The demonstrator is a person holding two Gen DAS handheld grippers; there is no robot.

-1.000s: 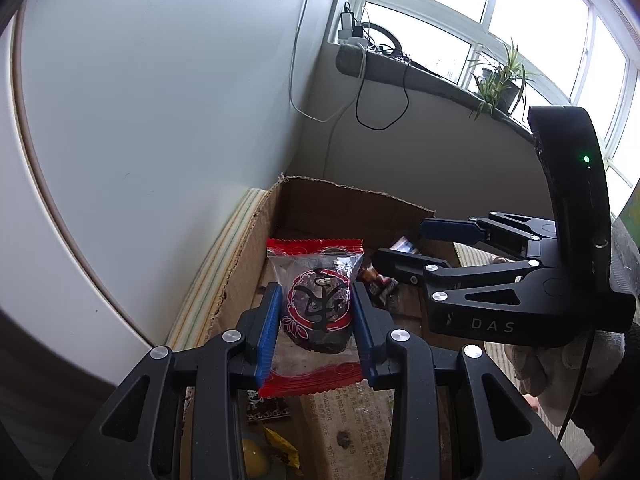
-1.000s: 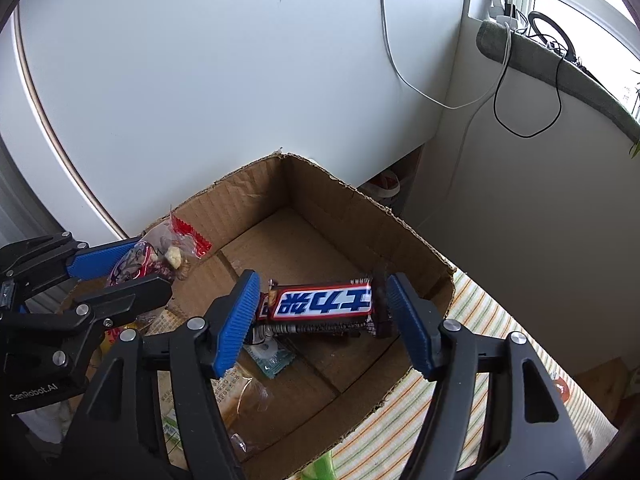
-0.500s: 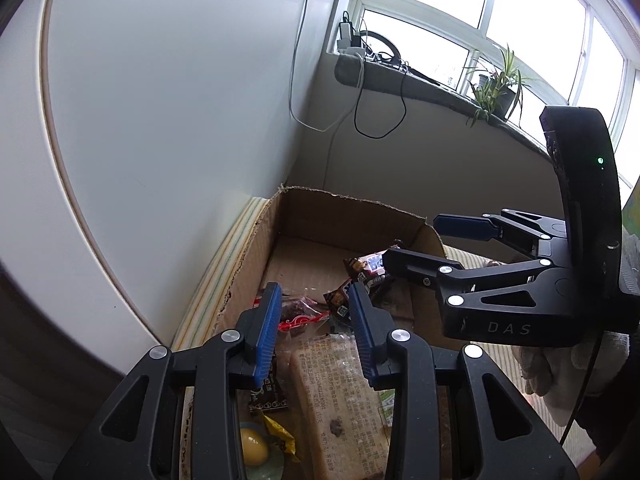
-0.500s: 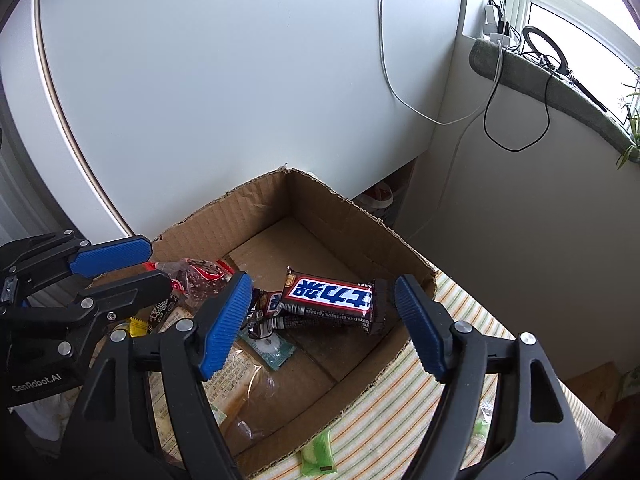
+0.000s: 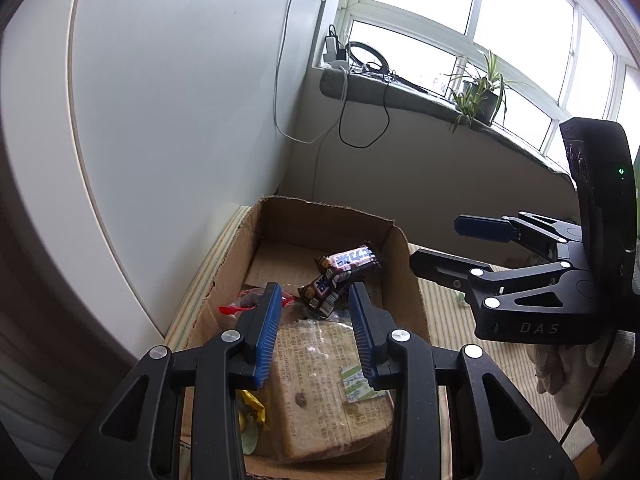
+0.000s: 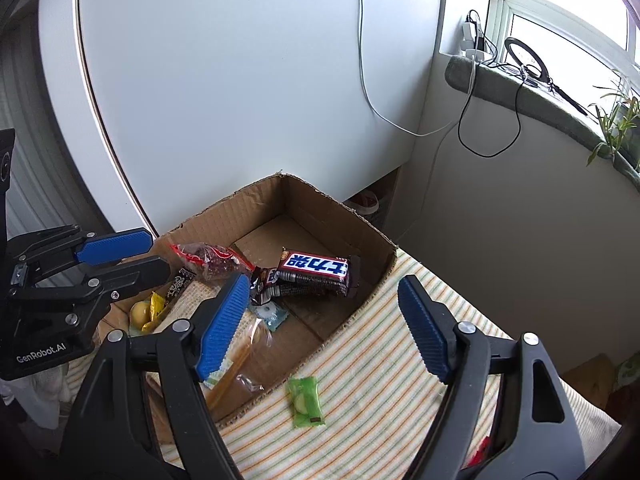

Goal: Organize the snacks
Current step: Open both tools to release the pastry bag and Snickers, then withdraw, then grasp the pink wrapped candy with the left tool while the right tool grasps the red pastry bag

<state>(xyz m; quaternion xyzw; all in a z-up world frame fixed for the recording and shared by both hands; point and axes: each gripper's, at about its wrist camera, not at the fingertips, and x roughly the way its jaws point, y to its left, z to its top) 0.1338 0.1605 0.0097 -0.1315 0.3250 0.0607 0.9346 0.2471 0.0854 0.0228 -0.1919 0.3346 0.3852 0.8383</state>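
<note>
Snacks, chocolate bars [image 6: 314, 270] among them, inside cardboard box [image 6: 372, 236] on striped cloth [image 6: 380, 364], green candy [image 6: 306, 400] outside beside it, left hand-held gripper [image 5: 314, 336] narrowly parted, empty, right hand-held gripper [image 6: 320, 324] just widened, empty.

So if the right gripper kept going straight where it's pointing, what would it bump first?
Probably the cardboard box, near its rim, with the chocolate bar just beyond. The right gripper is open and empty; depth is unclear.
</note>
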